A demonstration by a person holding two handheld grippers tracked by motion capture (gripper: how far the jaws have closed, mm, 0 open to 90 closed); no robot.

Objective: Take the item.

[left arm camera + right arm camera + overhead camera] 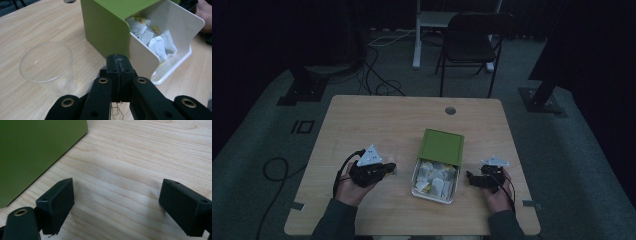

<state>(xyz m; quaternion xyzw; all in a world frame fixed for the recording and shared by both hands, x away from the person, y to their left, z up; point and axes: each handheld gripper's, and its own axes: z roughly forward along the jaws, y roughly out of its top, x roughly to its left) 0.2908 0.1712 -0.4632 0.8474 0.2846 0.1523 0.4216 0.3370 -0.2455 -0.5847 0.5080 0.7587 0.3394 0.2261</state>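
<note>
A white box [435, 182] with a green lid [442, 146] pushed back lies at the table's middle, with several tea bags [434, 176] inside. In the left gripper view the box [142, 56] is just ahead and a clear plastic cup [47, 66], empty, stands upright at the left. My left gripper [119, 65] is shut, jaws pressed flat together; a thin thread shows under them. From above, the left gripper [392, 170] points at the box's left side. My right gripper [117, 205] is open over bare wood, beside the green lid [37, 152], and sits right of the box [470, 178].
The wooden table [362, 120] has a cable hole [450, 110] near its far edge. Beyond it stand a dark folding chair [472, 42] and a white desk leg [416, 35]. Cables [377, 80] lie on the grey floor, with stand bases at both sides.
</note>
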